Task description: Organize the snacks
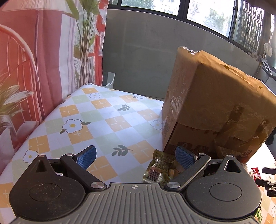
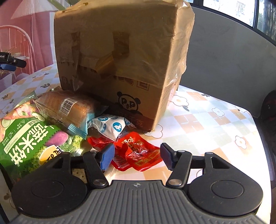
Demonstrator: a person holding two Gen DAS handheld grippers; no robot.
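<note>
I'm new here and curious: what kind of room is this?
Probably a home room or enclosed balcony: a table with a flowered checked cloth, a patterned curtain, big windows, and snack packets beside a cardboard box.

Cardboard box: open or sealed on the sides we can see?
Sealed, as far as visible. The cardboard box is wrapped in brown paper and tape, with no open flap in either view. Its top face is not shown, so that part cannot be told.

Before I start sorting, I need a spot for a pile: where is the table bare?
Two free patches: the tablecloth between the curtain and the box, and the stretch right of the box up to the table's edge. In front of the box it is crowded: green bag, bread, white packet, red packets.
</note>
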